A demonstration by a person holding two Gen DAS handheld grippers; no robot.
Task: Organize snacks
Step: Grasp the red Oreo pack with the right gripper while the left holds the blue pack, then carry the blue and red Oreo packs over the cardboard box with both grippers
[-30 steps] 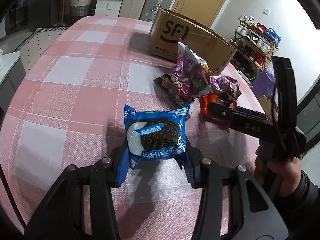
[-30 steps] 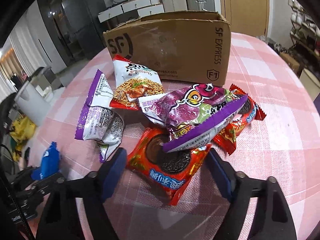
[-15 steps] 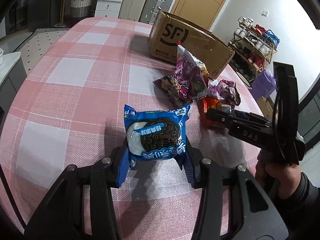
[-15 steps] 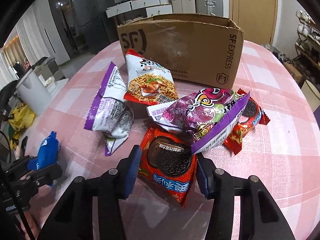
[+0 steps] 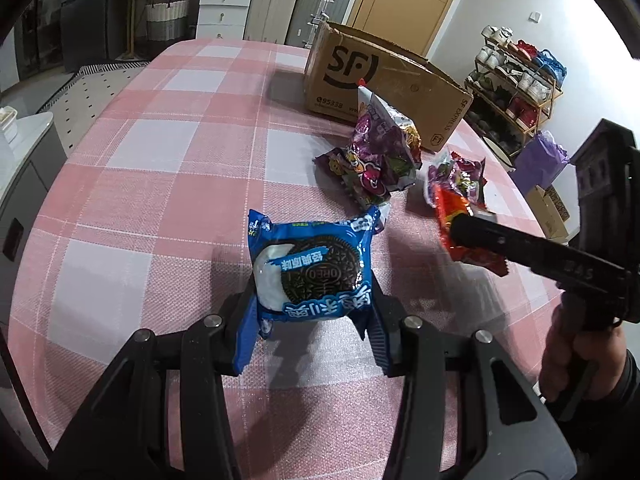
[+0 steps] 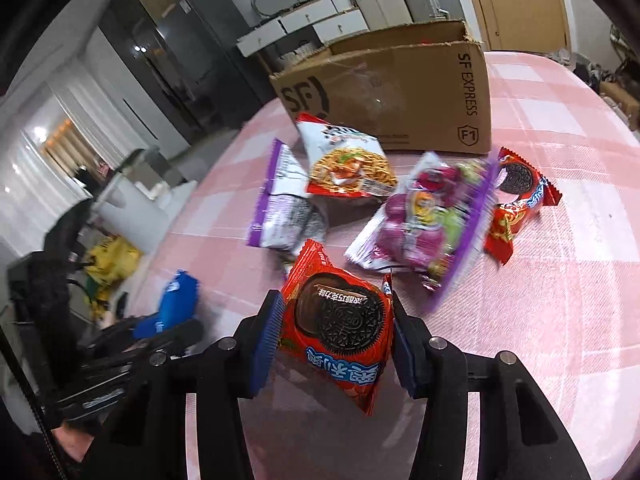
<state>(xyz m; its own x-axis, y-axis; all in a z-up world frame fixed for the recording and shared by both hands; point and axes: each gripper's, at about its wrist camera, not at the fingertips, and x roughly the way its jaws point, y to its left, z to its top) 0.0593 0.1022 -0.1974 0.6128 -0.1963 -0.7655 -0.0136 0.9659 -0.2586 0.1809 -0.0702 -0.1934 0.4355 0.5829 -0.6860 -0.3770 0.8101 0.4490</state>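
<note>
My left gripper (image 5: 312, 320) is shut on a blue Oreo packet (image 5: 310, 268), held upright above the pink checked tablecloth (image 5: 160, 184). My right gripper (image 6: 334, 340) is shut on a red Oreo packet (image 6: 338, 324) and holds it lifted off the table; the same red Oreo packet (image 5: 460, 220) shows in the left wrist view. Behind lie a noodle snack bag (image 6: 348, 164), a purple-and-white bag (image 6: 280, 204), a purple candy bag (image 6: 432, 220) and a second red Oreo packet (image 6: 516, 196). The open SF cardboard box (image 6: 400, 92) stands behind them.
The SF cardboard box (image 5: 380, 80) stands at the table's far side. A shoe rack (image 5: 516, 80) and a purple bag (image 5: 540, 160) stand beyond the table's right edge. Suitcases and drawers line the far wall.
My right gripper has closed on the red Oreo packet, pulled it from under the purple candy bag and lifted it. The left gripper still holds the blue packet in place.
</note>
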